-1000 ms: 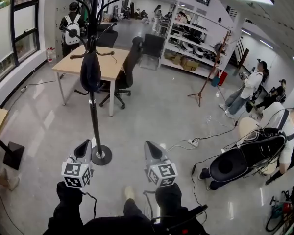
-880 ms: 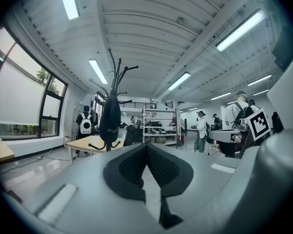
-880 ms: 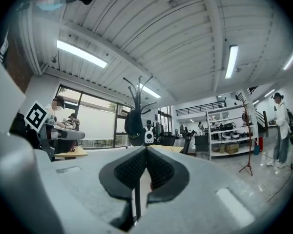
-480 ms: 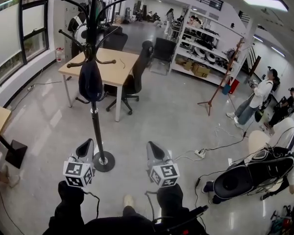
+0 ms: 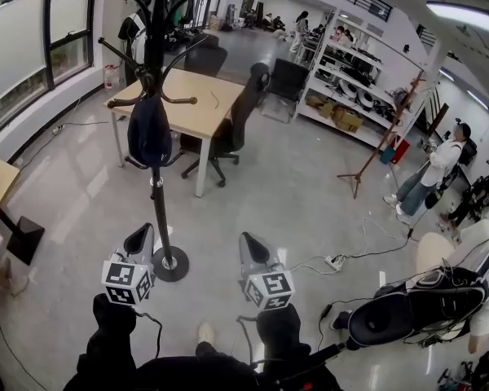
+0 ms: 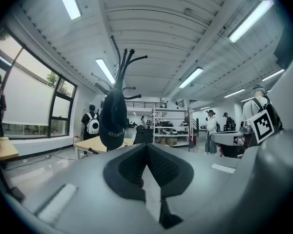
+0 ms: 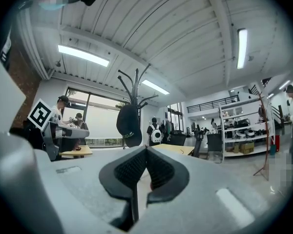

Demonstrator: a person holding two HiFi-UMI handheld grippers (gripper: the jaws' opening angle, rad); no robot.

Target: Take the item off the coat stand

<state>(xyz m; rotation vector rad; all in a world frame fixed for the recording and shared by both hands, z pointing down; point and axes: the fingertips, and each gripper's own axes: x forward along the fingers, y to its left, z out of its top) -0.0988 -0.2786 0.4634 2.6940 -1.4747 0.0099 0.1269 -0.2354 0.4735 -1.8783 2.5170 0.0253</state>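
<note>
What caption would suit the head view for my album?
Left gripper and right gripper, both shut, face a coat stand bearing a dark cap.

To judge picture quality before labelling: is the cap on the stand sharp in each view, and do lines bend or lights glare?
Head view: cap sharp, evenly lit; window frame bows from the wide lens. Left gripper view: cap dark but clear, ceiling lights blown out. Right gripper view: cap dark against the bright window, corners black.

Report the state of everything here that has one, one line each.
cap: hanging from a coat stand hook, neither gripper on it
coat stand: upright on the floor
left gripper: shut, empty
right gripper: shut, empty
</note>
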